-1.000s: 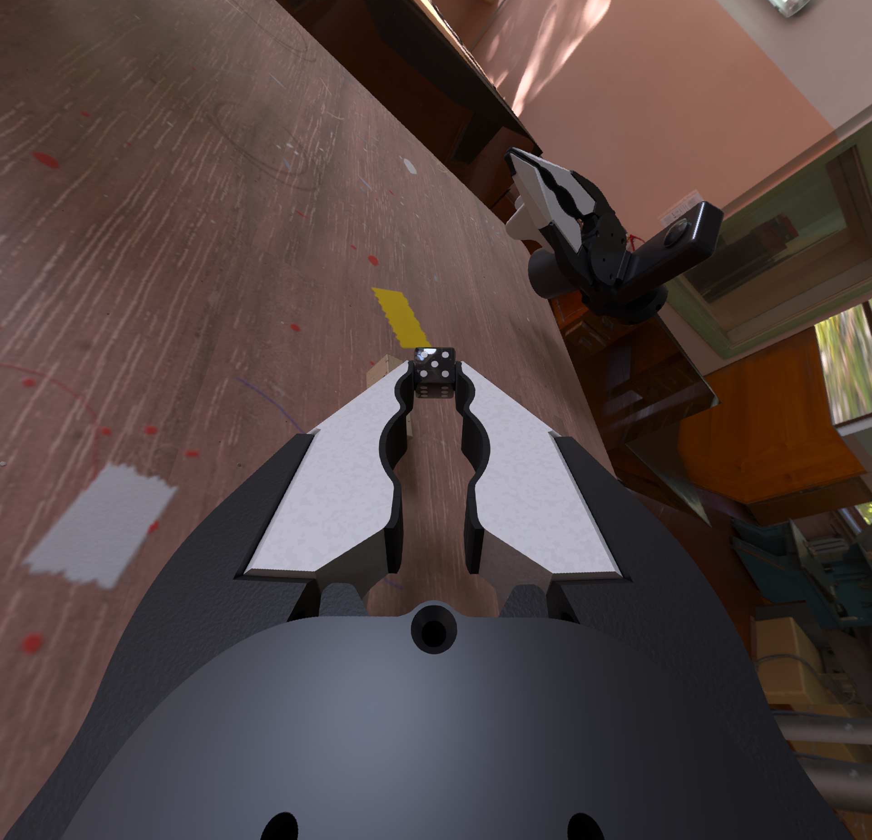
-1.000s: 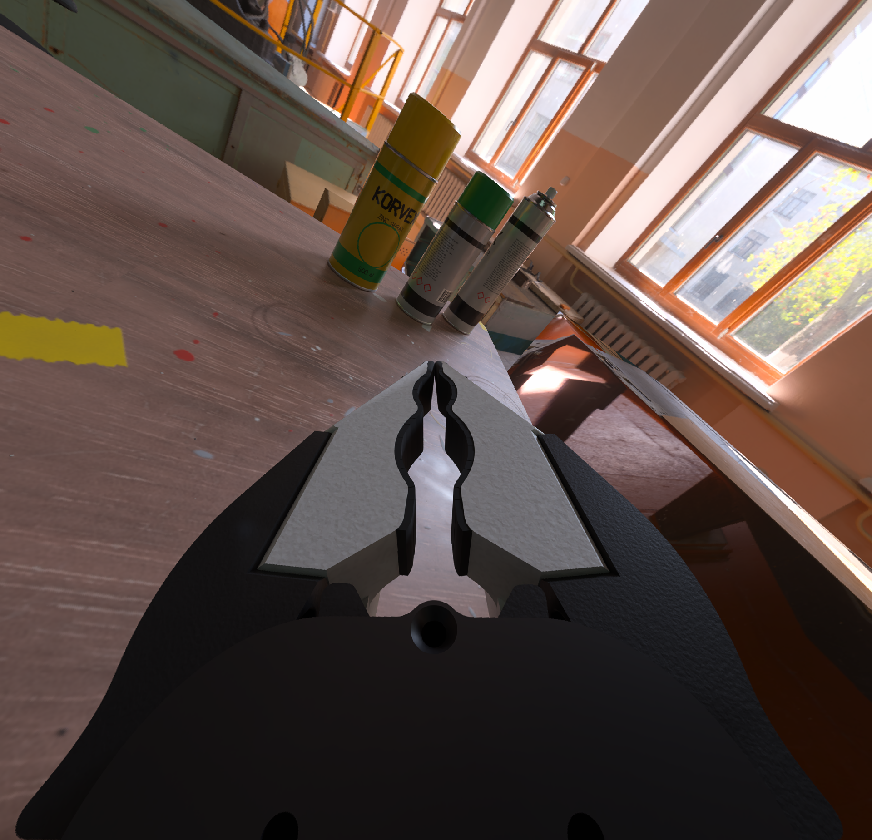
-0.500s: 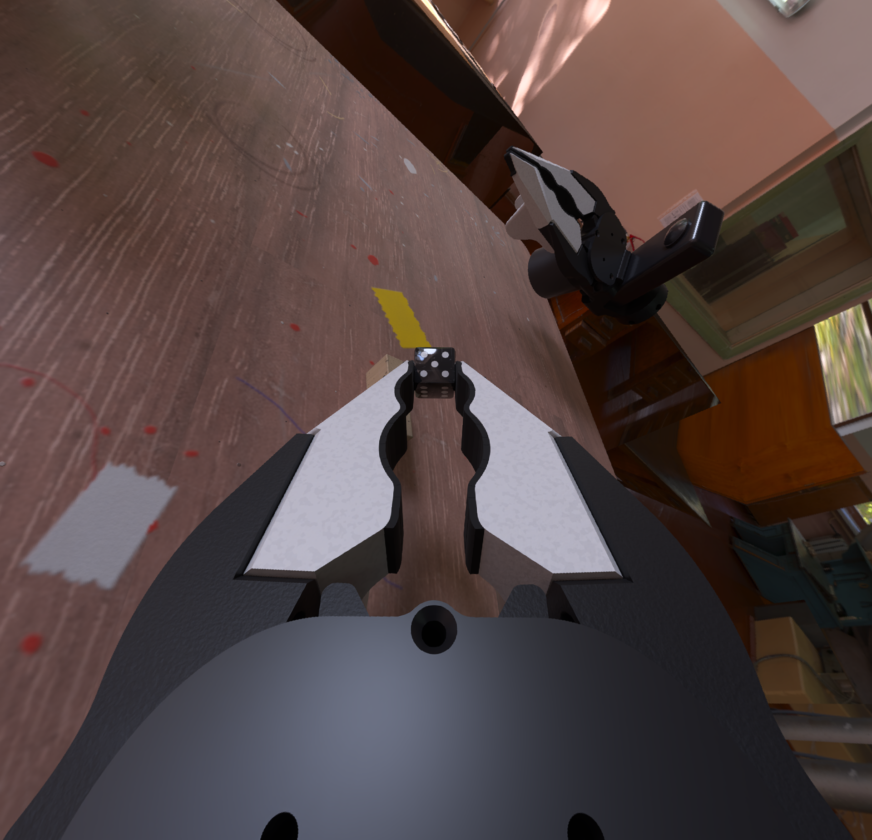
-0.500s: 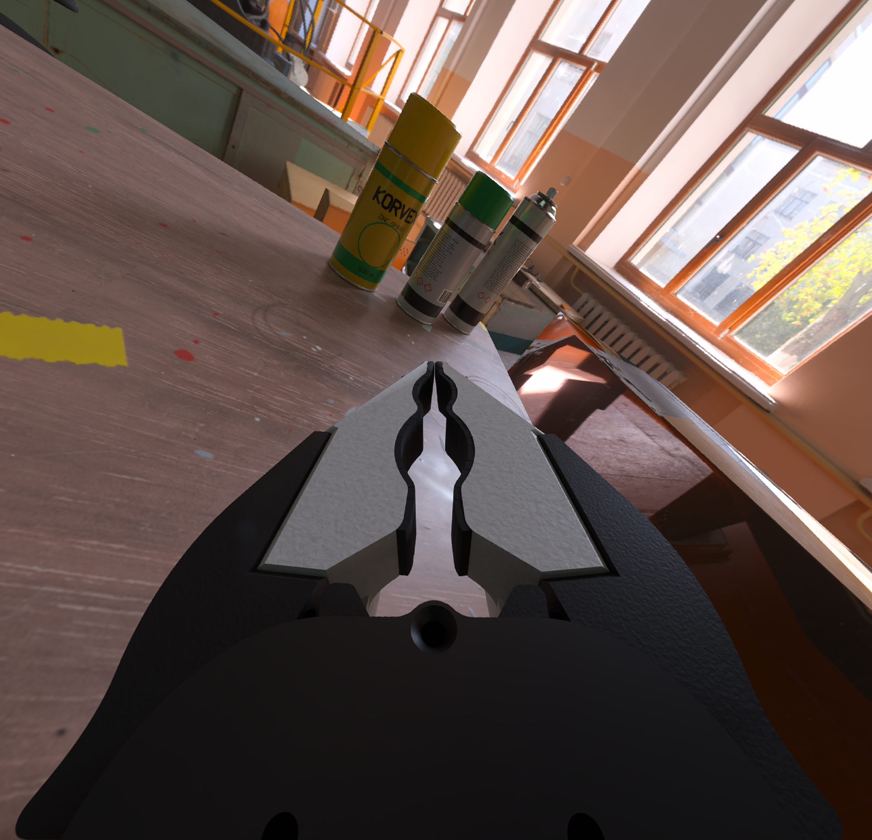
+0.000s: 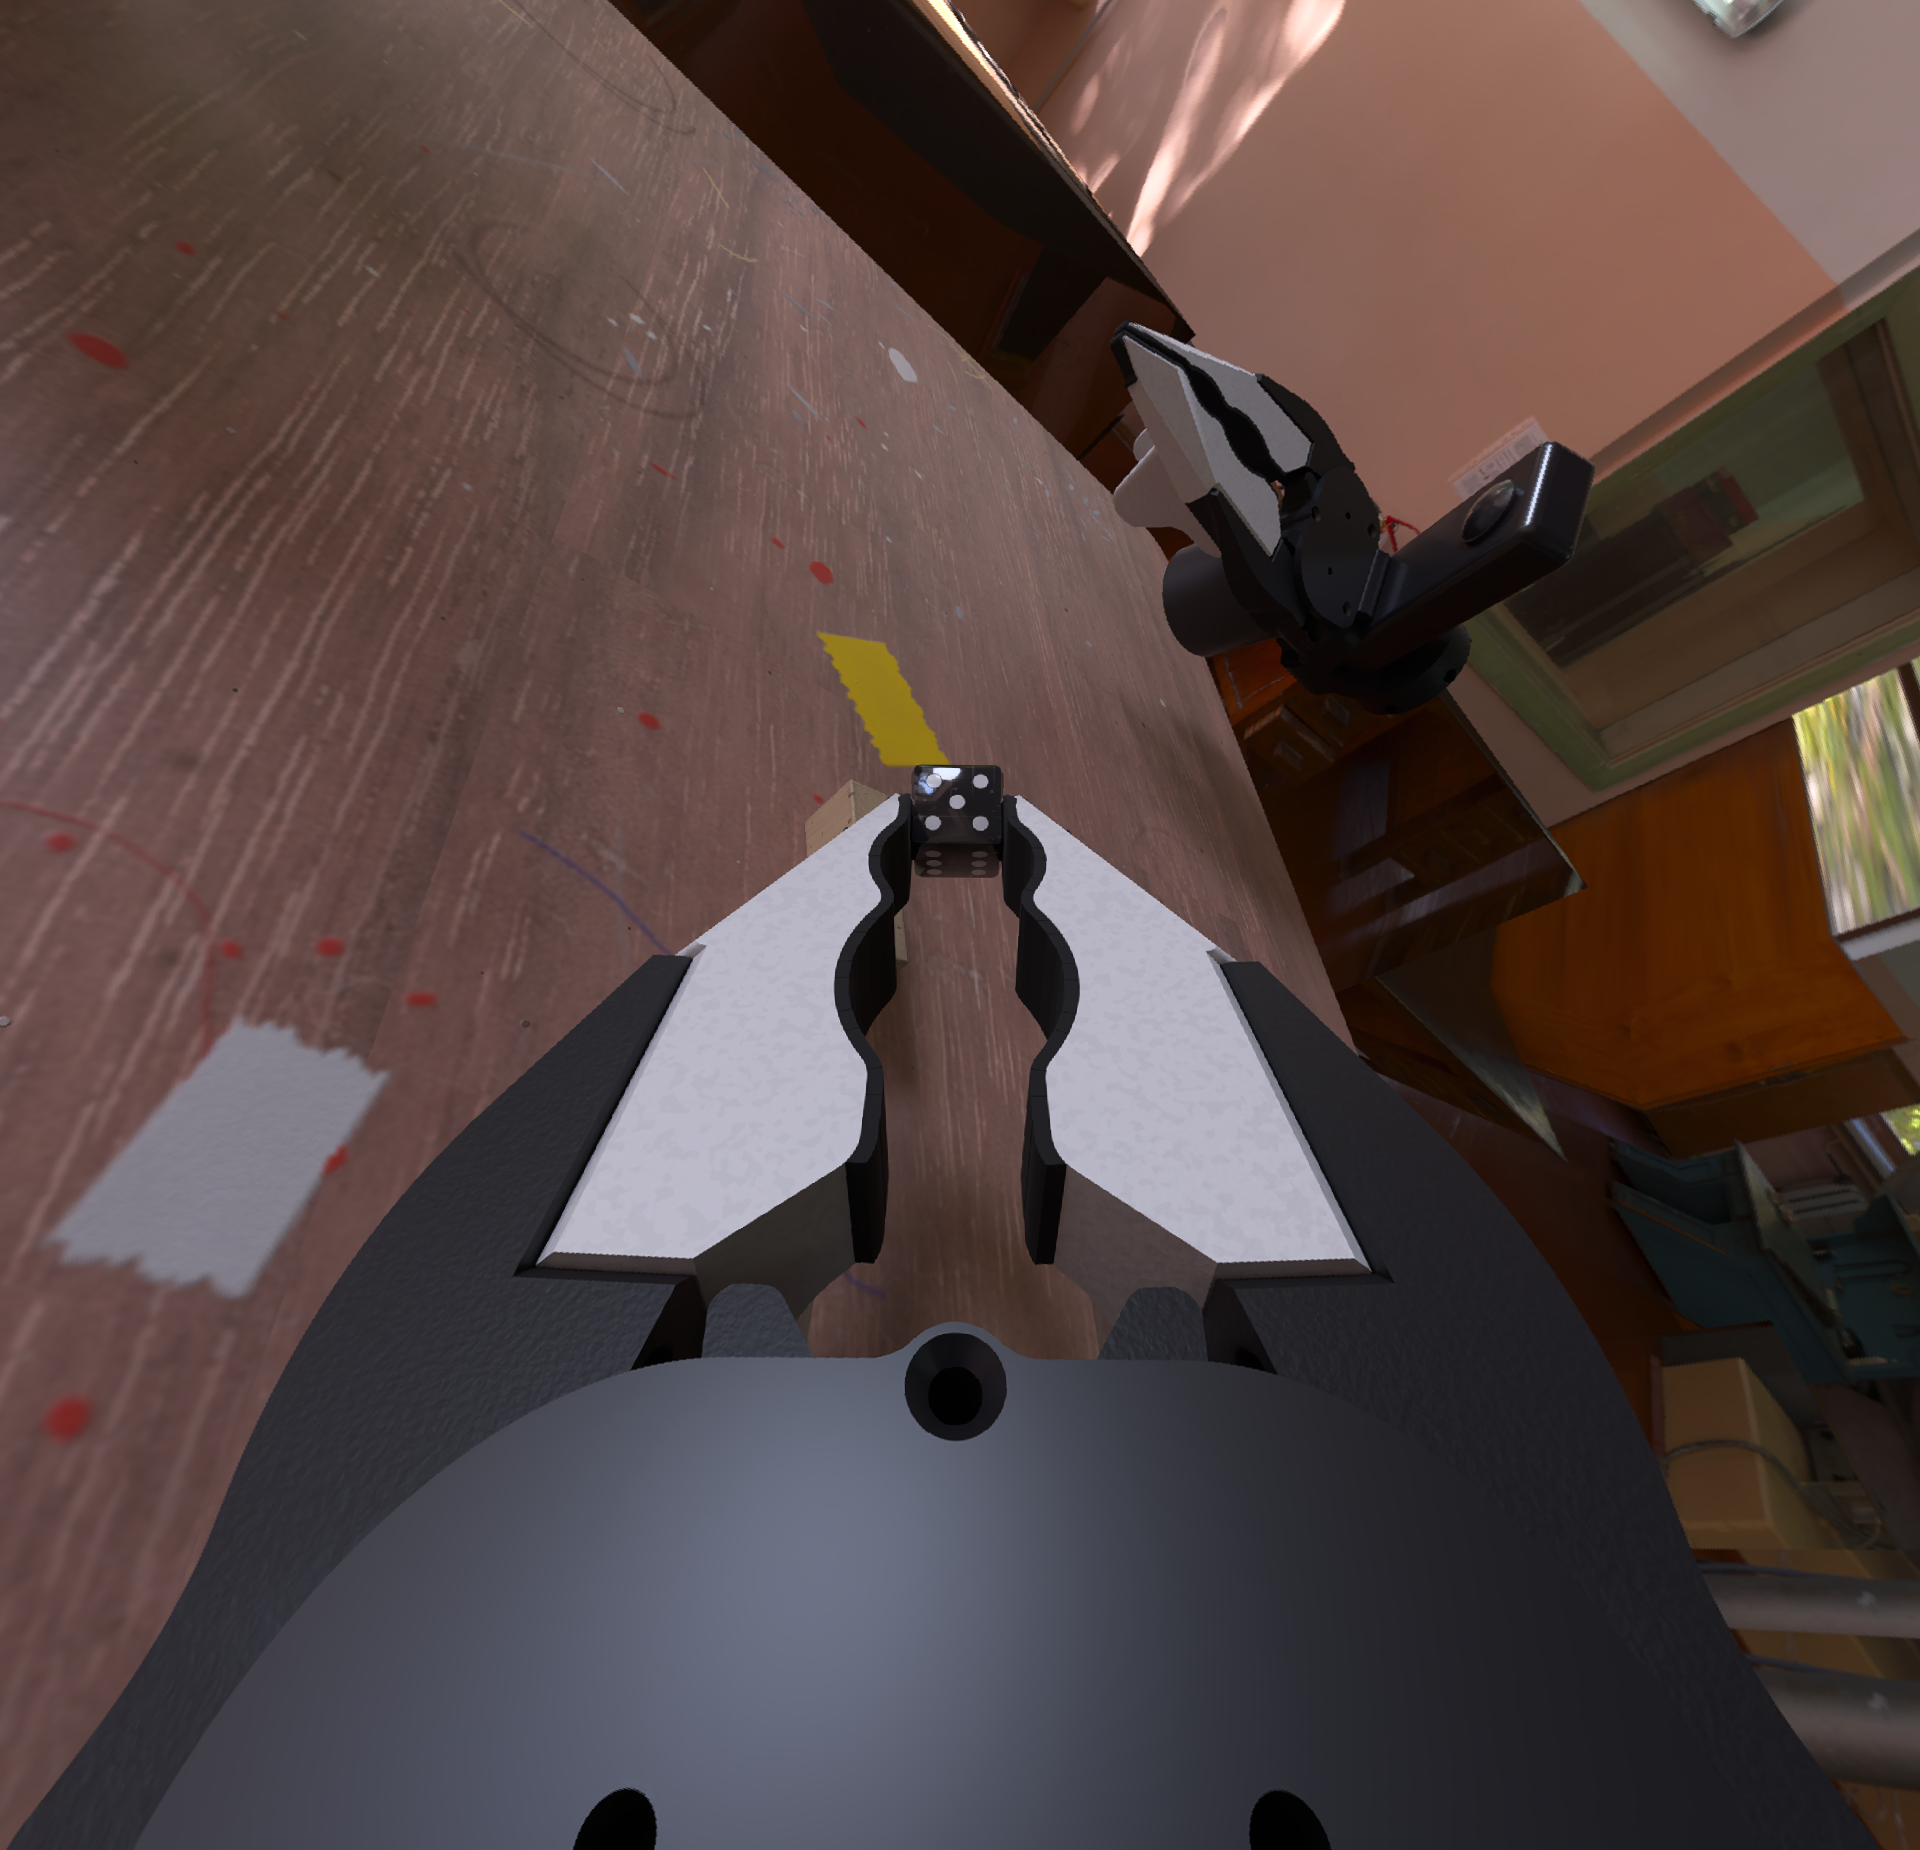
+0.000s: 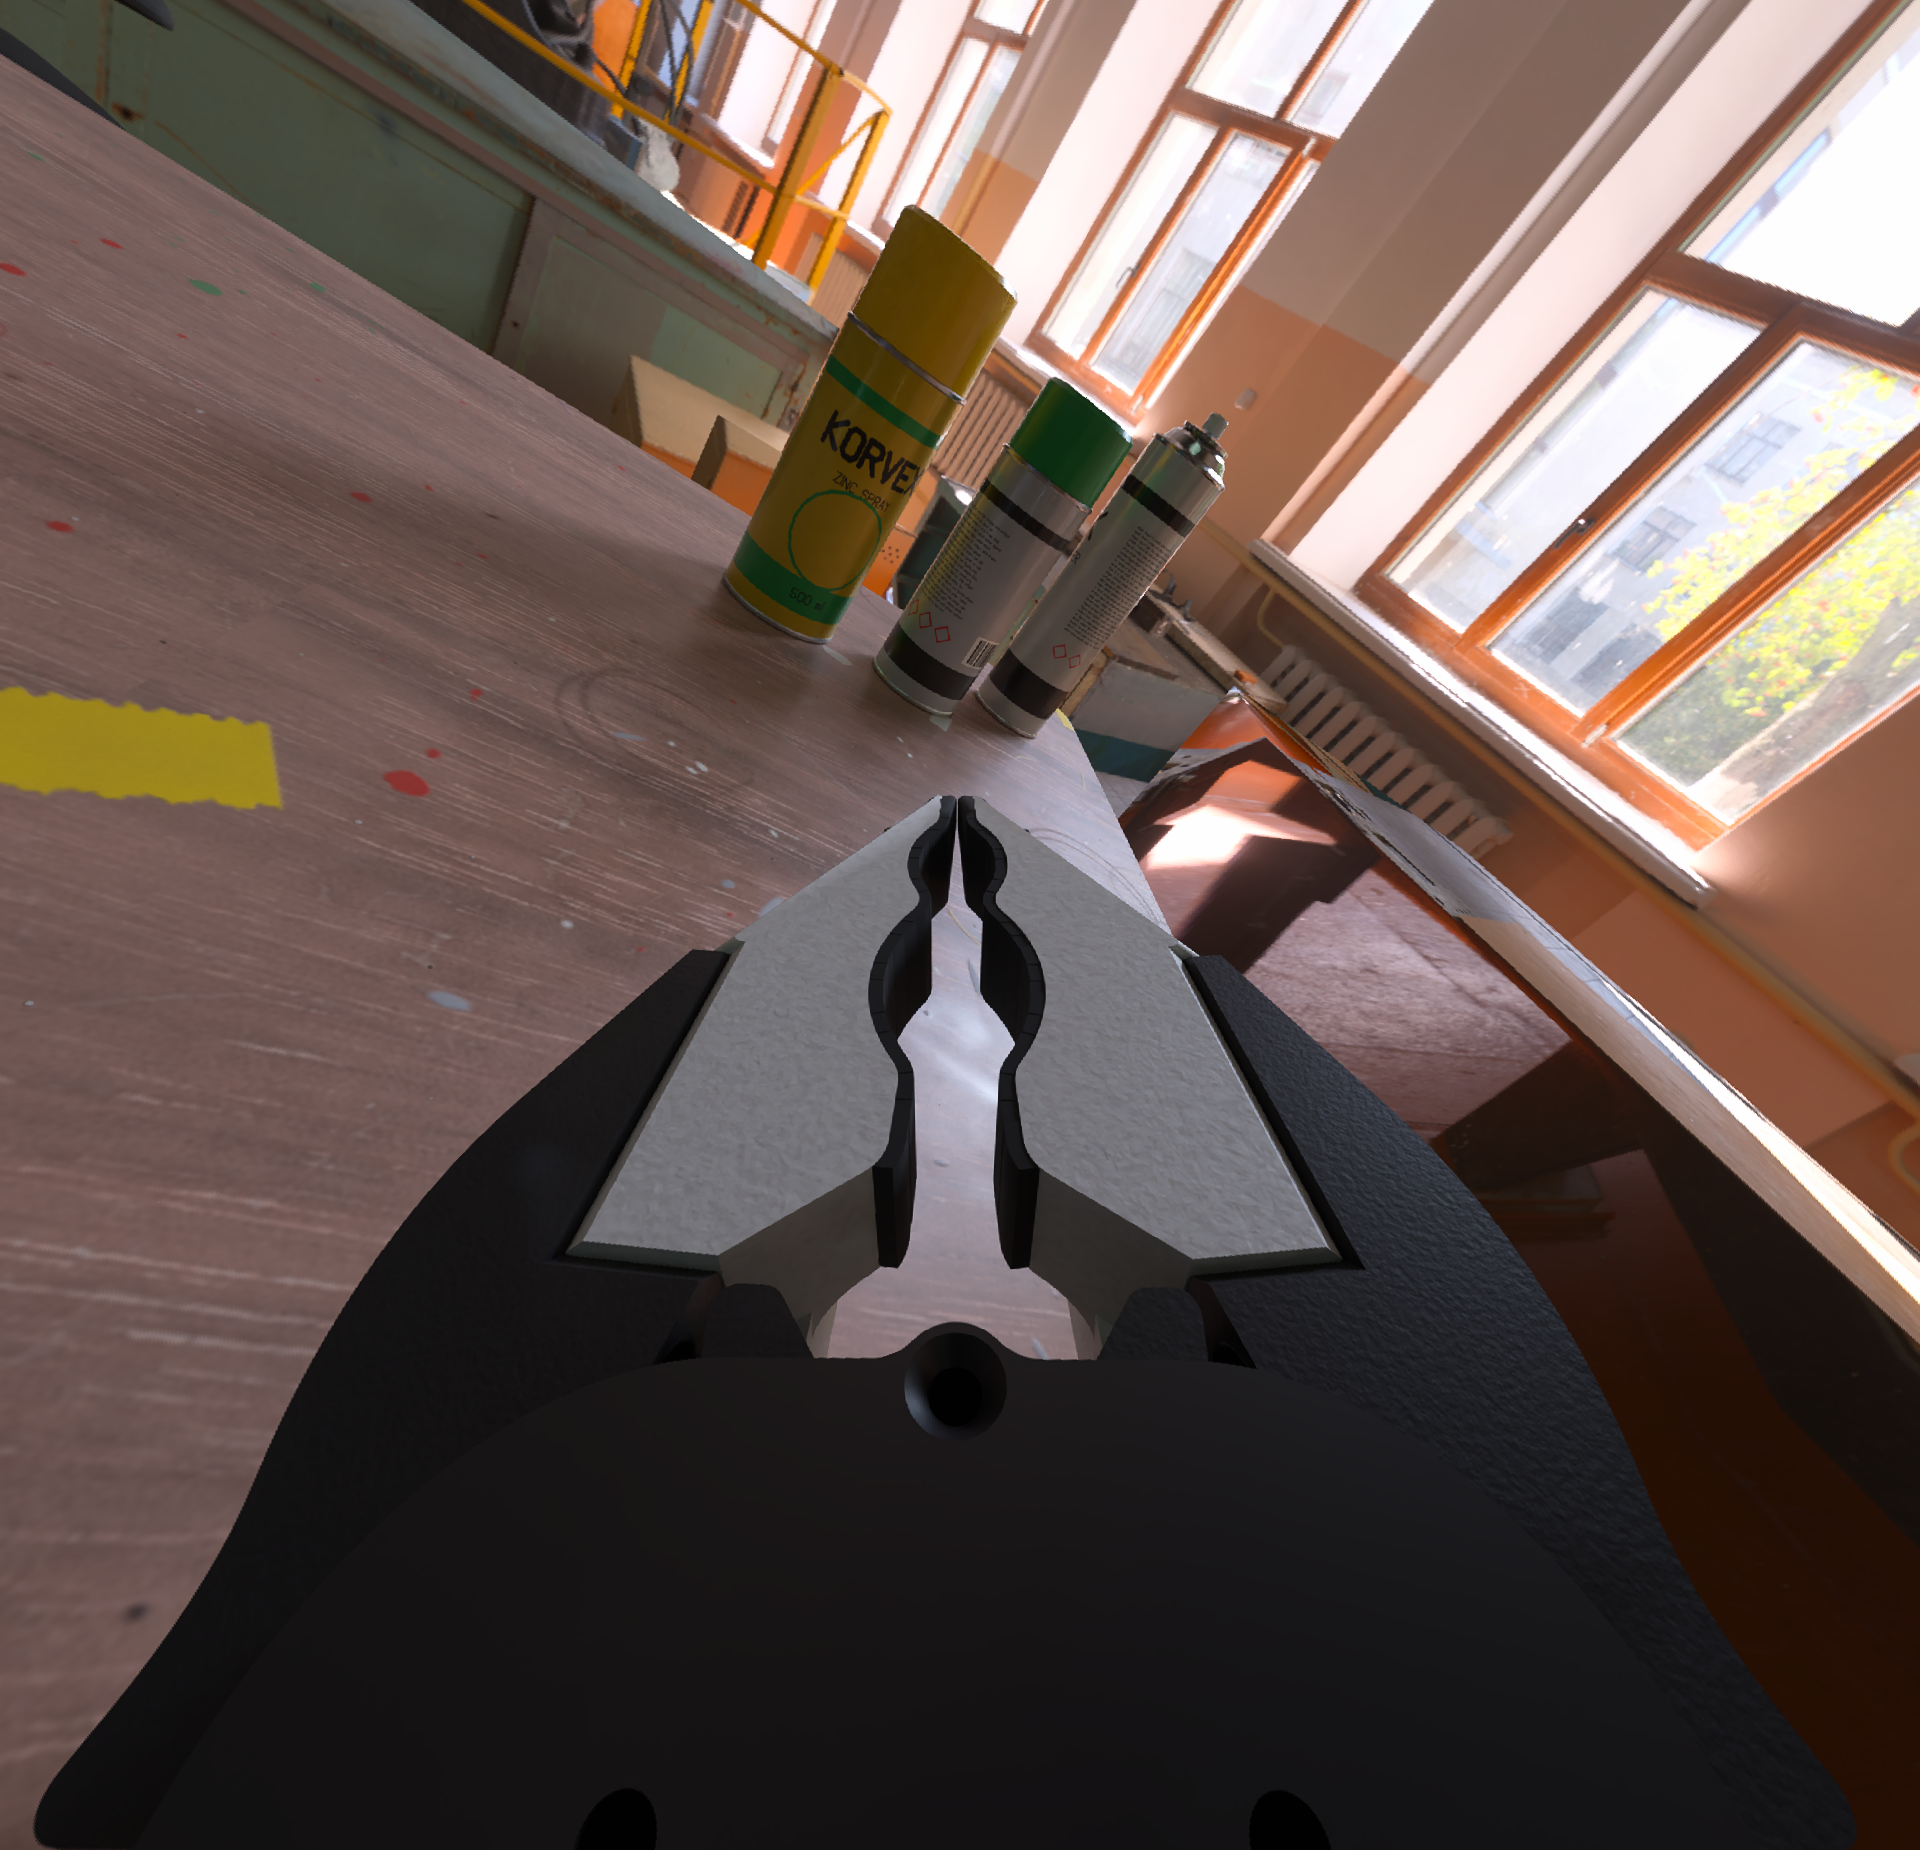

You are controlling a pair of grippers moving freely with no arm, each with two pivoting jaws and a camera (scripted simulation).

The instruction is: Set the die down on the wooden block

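Our left claw [image 5: 957,832] grips the black die [image 5: 957,819] between its tips, above the worktop [image 5: 416,470], with the wooden block [image 5: 837,815] just beside and partly hidden. Our right claw [image 6: 955,815], closed and empty, hangs well apart. We judge the carrying step underway; next, centre over the block, lower, release.
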